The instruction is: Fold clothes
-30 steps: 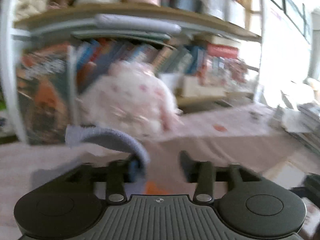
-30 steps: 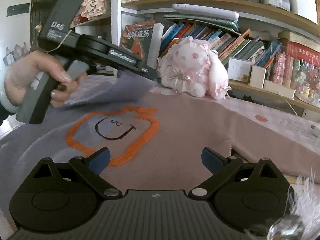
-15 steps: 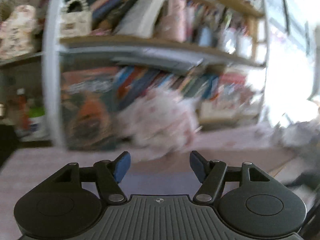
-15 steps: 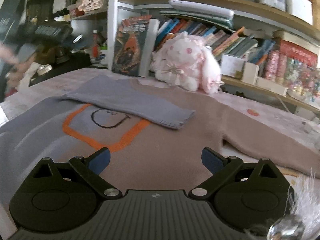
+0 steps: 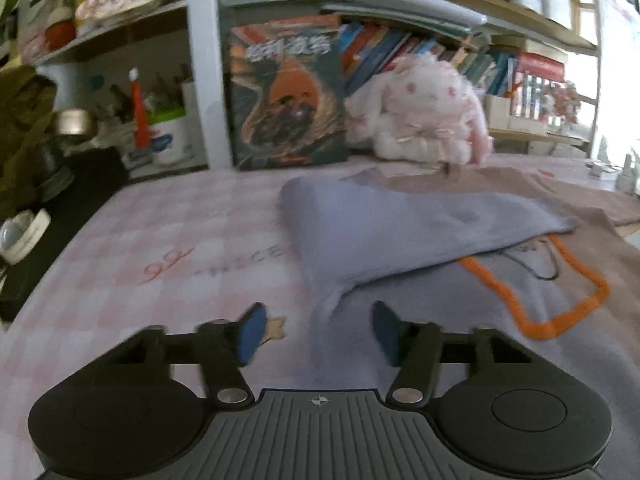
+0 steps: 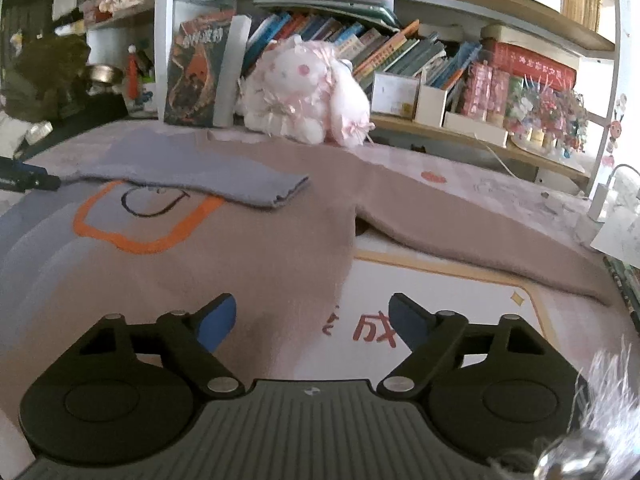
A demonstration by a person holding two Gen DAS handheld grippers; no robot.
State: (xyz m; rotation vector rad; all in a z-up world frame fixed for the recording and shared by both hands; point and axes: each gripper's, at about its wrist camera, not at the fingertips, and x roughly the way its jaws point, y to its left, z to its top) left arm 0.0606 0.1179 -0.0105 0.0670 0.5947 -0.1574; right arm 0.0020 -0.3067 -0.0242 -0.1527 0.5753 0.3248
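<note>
A sweater (image 6: 248,256), grey-blue on one half and beige on the other, with an orange outline on the chest, lies flat on the table. Its grey-blue sleeve (image 5: 400,228) is folded across the chest. The beige sleeve (image 6: 460,220) stretches out to the right. My left gripper (image 5: 319,334) hovers low over the sweater's left side edge. Its jaws are closing, the cloth lies below the gap, and the pads press on nothing. My right gripper (image 6: 313,322) hangs over the sweater's lower right edge. Its jaws are also closing, with no cloth pinched.
A pink plush rabbit (image 6: 304,96) and an upright book (image 5: 288,92) stand at the back edge under shelves of books. A printed mat (image 6: 420,304) covers the table at the right. A white charger (image 6: 600,200) sits at the far right. Clutter (image 5: 60,152) fills the left side.
The left gripper let go of the grey-blue sleeve, which now lies across the chest, then swung back left and down to the side edge. Both grippers' jaws have narrowed. The right gripper shifted slightly right.
</note>
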